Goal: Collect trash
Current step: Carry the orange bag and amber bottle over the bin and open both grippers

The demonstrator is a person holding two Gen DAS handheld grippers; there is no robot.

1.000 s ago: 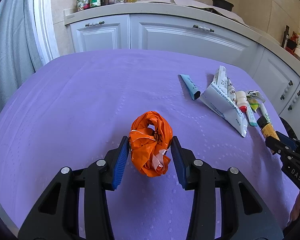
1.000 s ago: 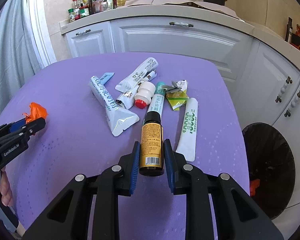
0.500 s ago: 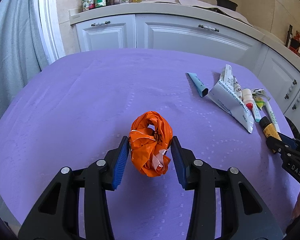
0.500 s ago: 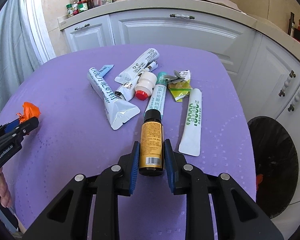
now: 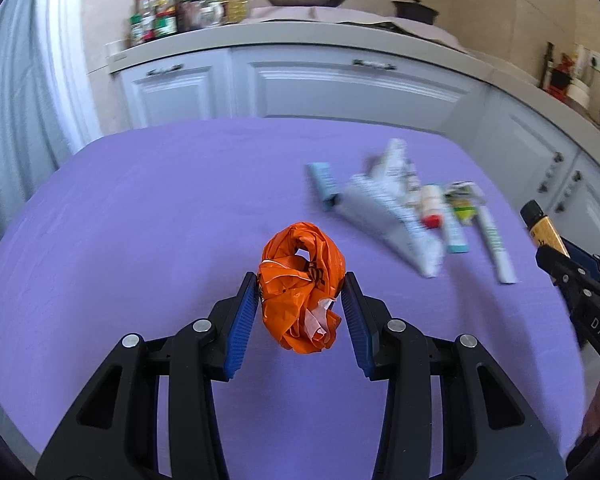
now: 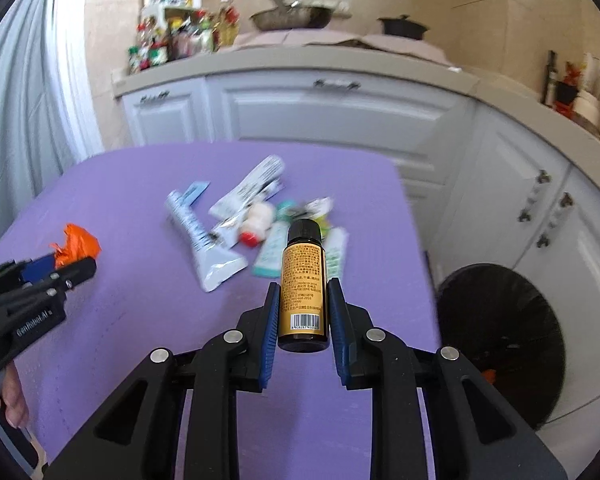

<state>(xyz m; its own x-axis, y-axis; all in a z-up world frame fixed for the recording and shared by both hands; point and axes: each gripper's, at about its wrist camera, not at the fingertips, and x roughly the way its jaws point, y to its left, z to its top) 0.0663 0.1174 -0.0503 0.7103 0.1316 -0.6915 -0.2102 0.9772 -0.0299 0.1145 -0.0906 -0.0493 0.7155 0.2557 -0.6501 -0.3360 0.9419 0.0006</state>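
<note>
Your left gripper (image 5: 300, 304) clamps the orange bag (image 5: 302, 290) at frame centre; your right gripper (image 6: 303, 312) clamps the amber bottle (image 6: 303, 284), centre frame.

Right hand-held gripper (image 6: 303, 312) clamps amber bottle (image 6: 303, 284) (black-capped)

"GenRobot.AI" is printed on the left gripper (image 6: 74, 274) at nine o'clock in the right wrist view, "DAS" on the right gripper (image 5: 550, 254) at three o'clock in the left wrist view; the amber bottle's (image 6: 303, 284) label is unreadable.
</note>
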